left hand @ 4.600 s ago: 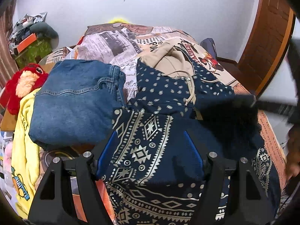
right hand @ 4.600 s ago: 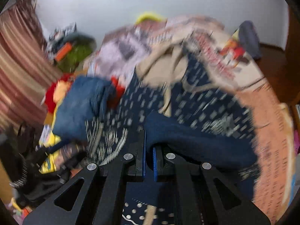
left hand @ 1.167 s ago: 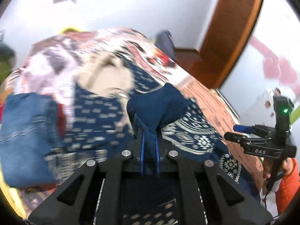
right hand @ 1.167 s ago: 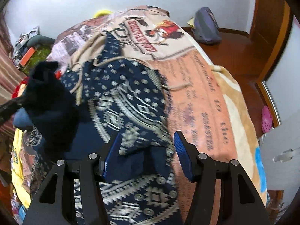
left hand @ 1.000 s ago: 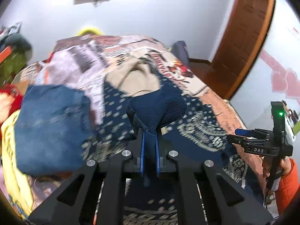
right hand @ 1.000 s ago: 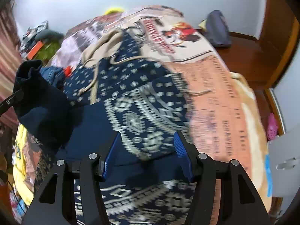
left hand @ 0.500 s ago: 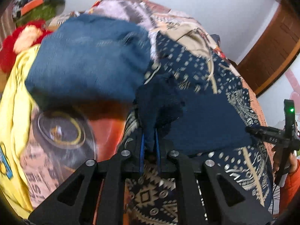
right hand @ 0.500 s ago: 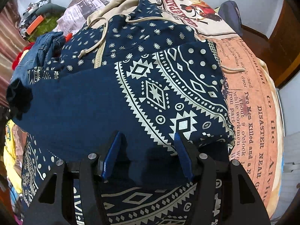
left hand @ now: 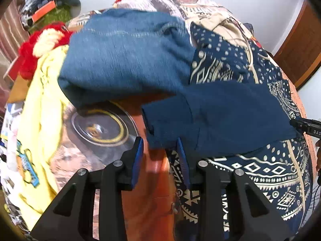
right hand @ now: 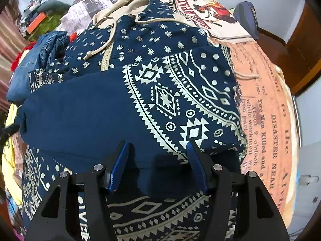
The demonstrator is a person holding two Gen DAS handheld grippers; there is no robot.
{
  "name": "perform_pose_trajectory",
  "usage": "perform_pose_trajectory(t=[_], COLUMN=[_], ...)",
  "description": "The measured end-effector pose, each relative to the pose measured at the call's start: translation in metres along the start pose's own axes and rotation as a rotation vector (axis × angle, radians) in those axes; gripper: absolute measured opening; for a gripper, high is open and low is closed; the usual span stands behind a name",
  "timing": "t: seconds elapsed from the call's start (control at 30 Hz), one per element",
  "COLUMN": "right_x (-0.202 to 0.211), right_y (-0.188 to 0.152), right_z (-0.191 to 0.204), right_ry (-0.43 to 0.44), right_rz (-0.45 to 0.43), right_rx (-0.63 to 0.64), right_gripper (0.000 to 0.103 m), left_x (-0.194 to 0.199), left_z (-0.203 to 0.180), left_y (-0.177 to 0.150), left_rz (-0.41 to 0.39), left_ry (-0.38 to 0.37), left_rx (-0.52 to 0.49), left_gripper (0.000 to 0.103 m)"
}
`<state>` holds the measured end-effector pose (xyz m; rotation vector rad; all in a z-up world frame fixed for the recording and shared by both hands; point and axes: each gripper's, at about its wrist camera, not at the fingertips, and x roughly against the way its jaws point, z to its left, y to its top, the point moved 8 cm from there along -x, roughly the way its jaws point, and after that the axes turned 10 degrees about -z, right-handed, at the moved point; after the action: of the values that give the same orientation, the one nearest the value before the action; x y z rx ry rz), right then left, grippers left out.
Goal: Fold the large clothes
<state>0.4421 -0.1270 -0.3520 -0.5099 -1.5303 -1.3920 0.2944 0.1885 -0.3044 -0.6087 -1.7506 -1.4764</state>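
Looking down from both wrists, I see the hoodie (right hand: pixel 160 92) spread on the bed (right hand: pixel 266 120), hood at the far end, hem near me, so its long axis runs near to far. One sleeve (left hand: pixel 210 116) lies folded across the body from right to left, its cuff just ahead of my left claw (left hand: pixel 160 156), which stands part open and holds nothing. My right claw (right hand: pixel 158 164) is wide and empty over the near right of the fold. Folded jeans (left hand: pixel 124 56) sit far left. I judge the fabric soft, thick and limp; it will sag, so I'd pinch seams, cuffs or the hem.
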Motion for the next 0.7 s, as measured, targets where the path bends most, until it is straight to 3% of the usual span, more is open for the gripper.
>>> perform_pose_trajectory(t=[0.13, 0.3, 0.43, 0.6, 0.7], right_x=[0.017, 0.048, 0.073, 0.091, 0.09], right_y=[0.016, 0.053, 0.09, 0.135, 0.161], right_z=[0.0, -0.003, -0.004, -0.002, 0.0], right_ry=[-0.017, -0.027, -0.018, -0.019, -0.033], right_rz=[-0.047, -0.156, -0.252, -0.359, -0.408], right_rx=[0.031, 0.038, 0.028, 0.019, 0.039], right_gripper=[0.056, 0.056, 0.056, 0.071, 0.071], left_x=[0.021, 0.032, 0.027, 0.011, -0.011], left_z=[-0.005, -0.032, -0.066, -0.096, -0.111], left_y=[0.032, 0.083, 0.127, 0.17, 0.195], left_rz=[-0.093, -0.179, -0.227, -0.256, -0.24], left_ry=[0.003, -0.01, -0.07, -0.11, -0.129], left_rx=[-0.015, -0.076, -0.09, -0.102, -0.1], left_gripper=[0.052, 0.054, 0.057, 0.058, 0.062])
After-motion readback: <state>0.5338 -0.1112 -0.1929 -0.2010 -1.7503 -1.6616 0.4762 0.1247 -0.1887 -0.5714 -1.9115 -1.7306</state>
